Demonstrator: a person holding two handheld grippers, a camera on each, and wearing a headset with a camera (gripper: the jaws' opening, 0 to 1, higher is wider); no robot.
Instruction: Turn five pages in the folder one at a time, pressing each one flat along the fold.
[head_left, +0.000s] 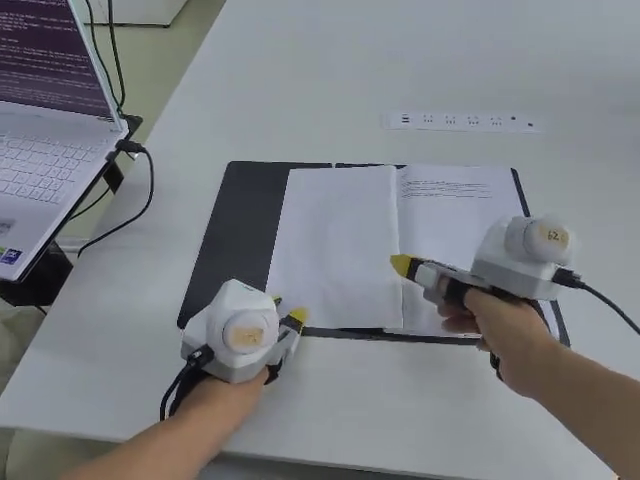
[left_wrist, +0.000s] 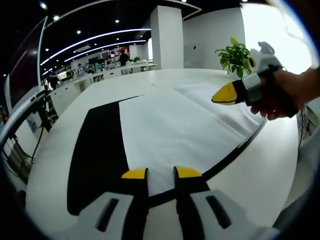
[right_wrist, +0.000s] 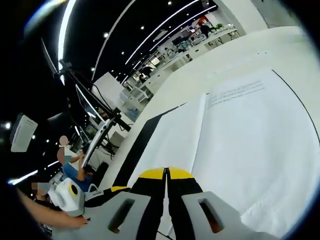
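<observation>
A black folder lies open on the white table, its turned white page on the left and a page with a few printed lines on the right. My right gripper is shut, its yellow tips together low over the paper just right of the fold; its own view shows the tips over that paper. My left gripper hovers at the folder's near edge by the left page's bottom corner, jaws a little apart with nothing between them. The right gripper also enters the left gripper view.
An open laptop stands at the far left on a lower stand, with black cables trailing beside it. A white power strip lies on the table beyond the folder. The table's near edge runs below both hands.
</observation>
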